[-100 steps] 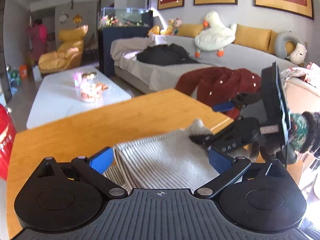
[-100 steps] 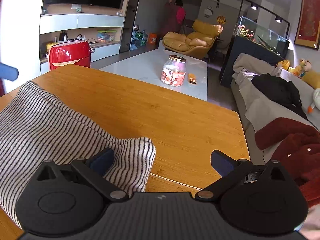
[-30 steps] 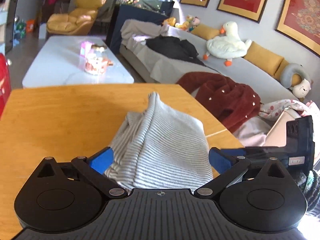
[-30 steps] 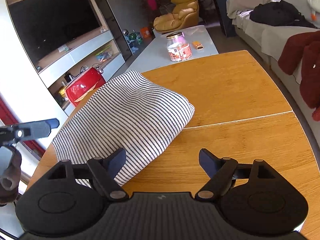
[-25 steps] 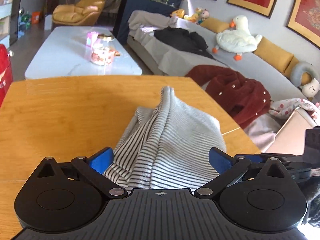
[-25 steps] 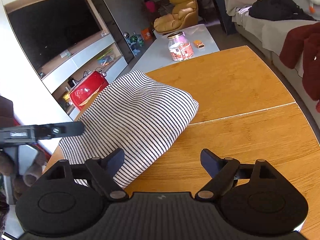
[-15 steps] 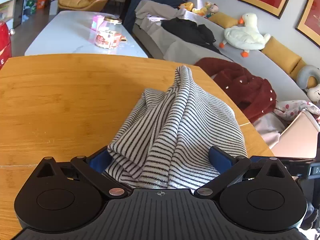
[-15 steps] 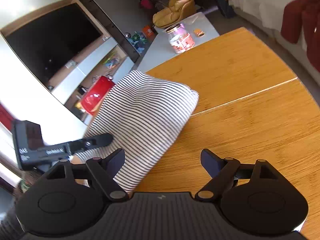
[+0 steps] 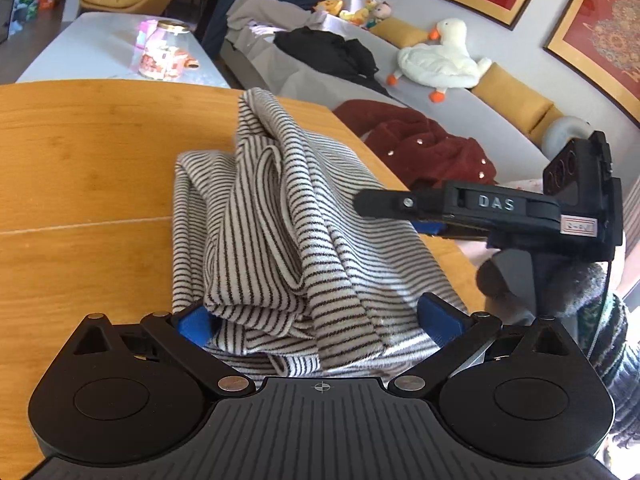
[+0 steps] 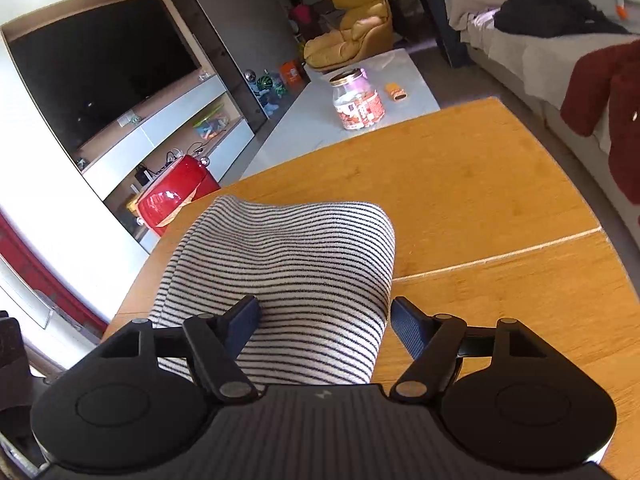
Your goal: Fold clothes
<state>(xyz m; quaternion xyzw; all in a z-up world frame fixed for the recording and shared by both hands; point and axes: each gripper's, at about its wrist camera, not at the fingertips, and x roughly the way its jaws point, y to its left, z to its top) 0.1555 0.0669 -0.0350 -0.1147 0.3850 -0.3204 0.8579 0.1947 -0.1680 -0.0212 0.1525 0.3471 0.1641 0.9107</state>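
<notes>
1. a striped sweater is seen lying bunched on the wooden surface, near its edge on the sofa side.
2. in the left wrist view, the left gripper is held with its jaws spread wide; the near end of the sweater lies between the blue pads without being pinched.
3. the same view shows the right gripper from the side, reaching in from the right over the sweater; whether cloth is touched by its tip cannot be told here.
4. in the right wrist view, the right gripper is seen with its jaws apart, set astride the near end of the sweater, which fills the gap between the pads; a firm pinch is not shown.
5. folds and a raised ridge of cloth are shown only by the left wrist view; from the right wrist view a smooth, rounded top layer is seen.
6. a sofa with a red coat, a black garment and a plush goose is shown beyond the surface in the left wrist view.
7. a television, a red appliance and a jar on a white low table are shown in the right wrist view.
</notes>
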